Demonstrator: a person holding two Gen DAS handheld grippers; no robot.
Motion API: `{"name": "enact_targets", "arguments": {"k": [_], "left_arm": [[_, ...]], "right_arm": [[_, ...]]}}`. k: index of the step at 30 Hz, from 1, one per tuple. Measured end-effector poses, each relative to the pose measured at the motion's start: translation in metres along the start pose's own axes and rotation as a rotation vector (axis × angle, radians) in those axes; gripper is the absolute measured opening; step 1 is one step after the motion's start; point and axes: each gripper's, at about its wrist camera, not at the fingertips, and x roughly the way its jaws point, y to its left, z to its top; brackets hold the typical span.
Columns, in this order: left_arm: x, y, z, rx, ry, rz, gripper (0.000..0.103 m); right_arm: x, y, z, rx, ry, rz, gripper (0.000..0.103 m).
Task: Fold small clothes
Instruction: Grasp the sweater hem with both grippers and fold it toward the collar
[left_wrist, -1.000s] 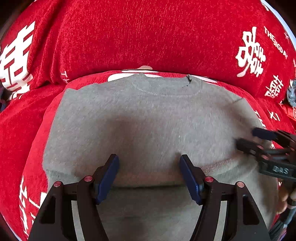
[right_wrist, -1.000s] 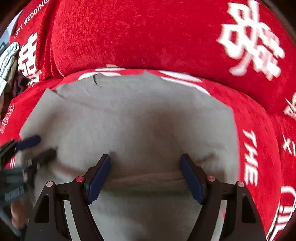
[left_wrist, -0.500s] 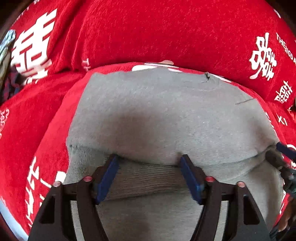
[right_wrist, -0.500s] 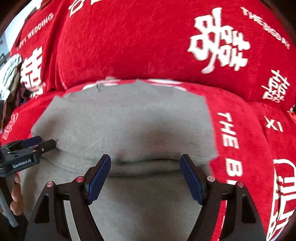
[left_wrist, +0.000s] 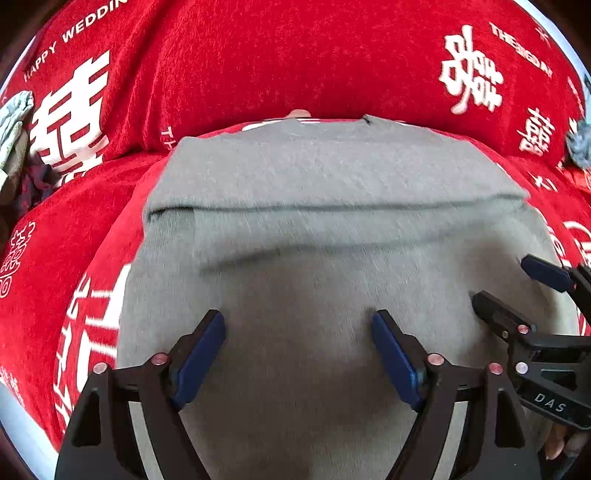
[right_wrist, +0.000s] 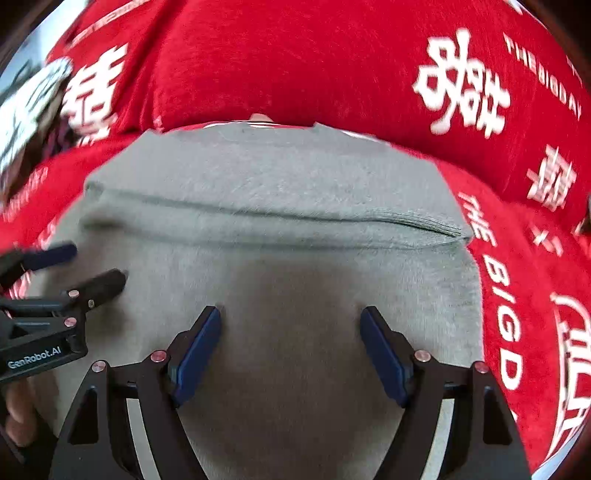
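Note:
A small grey sweater lies on a red cover, collar toward the sofa back. Its lower part is folded up over the body, and the ribbed hem runs across the middle. My left gripper is open and empty above the near folded part. My right gripper is open and empty over the same part, further right. Each gripper shows in the other's view, the right one at the right edge and the left one at the left edge.
The red cover with white characters and lettering lies over the seat and the back cushion. A pale patterned cloth lies at the far left. A grey object sits at the far right edge.
The sweater's lower part has been laid up over the body. Both grippers have drawn back toward me from the hem, still open, and the hem now lies further away.

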Motion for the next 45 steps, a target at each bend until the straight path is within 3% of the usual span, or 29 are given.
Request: {"name": "enact_targets", "arguments": {"k": [13, 16, 18, 20, 23, 25, 27, 30, 34, 36, 37, 38, 39, 40, 41, 42, 45], "left_arm": [[-0.044, -0.003, -0.08, 0.068, -0.027, -0.021, 0.084], [-0.048, -0.002, -0.092, 0.068, -0.008, -0.002, 0.1], [-0.048, 0.004, -0.098, 0.068, 0.039, -0.035, 0.1], [-0.057, 0.017, -0.102, 0.041, 0.009, -0.003, 0.1], [-0.065, 0.051, -0.106, -0.092, 0.002, 0.01, 0.1], [-0.06, 0.077, -0.111, -0.206, 0.039, -0.034, 0.1], [-0.051, 0.087, -0.118, -0.254, 0.09, -0.067, 0.1], [-0.039, 0.078, -0.128, -0.244, 0.151, -0.103, 0.1], [-0.04, 0.05, -0.129, -0.157, 0.144, -0.102, 0.1], [-0.042, 0.04, -0.127, -0.129, 0.134, -0.082, 0.092], [-0.047, 0.036, -0.125, -0.116, 0.123, -0.087, 0.078], [-0.052, 0.033, -0.123, -0.102, 0.104, -0.093, 0.055], [-0.059, 0.029, -0.122, -0.086, 0.08, -0.101, 0.04], [-0.062, 0.027, -0.121, -0.077, 0.074, -0.105, 0.02], [-0.063, 0.025, -0.12, -0.069, 0.07, -0.093, 0.02], [-0.063, 0.024, -0.118, -0.065, 0.072, -0.087, 0.019], [-0.067, 0.023, -0.112, -0.075, 0.063, -0.103, 0.017]], "right_arm": [[-0.061, 0.006, -0.092, -0.08, -0.106, 0.006, 0.081], [-0.069, 0.006, -0.111, -0.105, -0.077, 0.012, 0.083], [-0.076, 0.008, -0.121, -0.146, -0.053, 0.007, 0.083], [-0.08, 0.004, -0.126, -0.163, -0.024, 0.003, 0.083], [-0.097, -0.015, -0.133, -0.102, -0.065, -0.052, 0.083], [-0.1, -0.034, -0.137, -0.028, -0.062, -0.069, 0.083], [-0.095, -0.057, -0.143, 0.071, -0.019, -0.056, 0.083], [-0.085, -0.072, -0.153, 0.146, 0.039, -0.029, 0.083], [-0.087, -0.065, -0.159, 0.12, 0.035, -0.019, 0.084], [-0.086, -0.058, -0.161, 0.089, 0.035, -0.01, 0.079], [-0.087, -0.055, -0.16, 0.071, 0.03, -0.007, 0.074], [-0.089, -0.051, -0.16, 0.054, 0.019, -0.003, 0.062], [-0.091, -0.048, -0.16, 0.045, 0.009, 0.004, 0.043], [-0.094, -0.048, -0.16, 0.042, 0.0, 0.016, 0.034], [-0.095, -0.05, -0.16, 0.051, -0.004, 0.029, 0.023], [-0.095, -0.052, -0.159, 0.06, -0.004, 0.043, 0.02], [-0.099, -0.058, -0.156, 0.079, -0.015, 0.1, 0.016]]}}
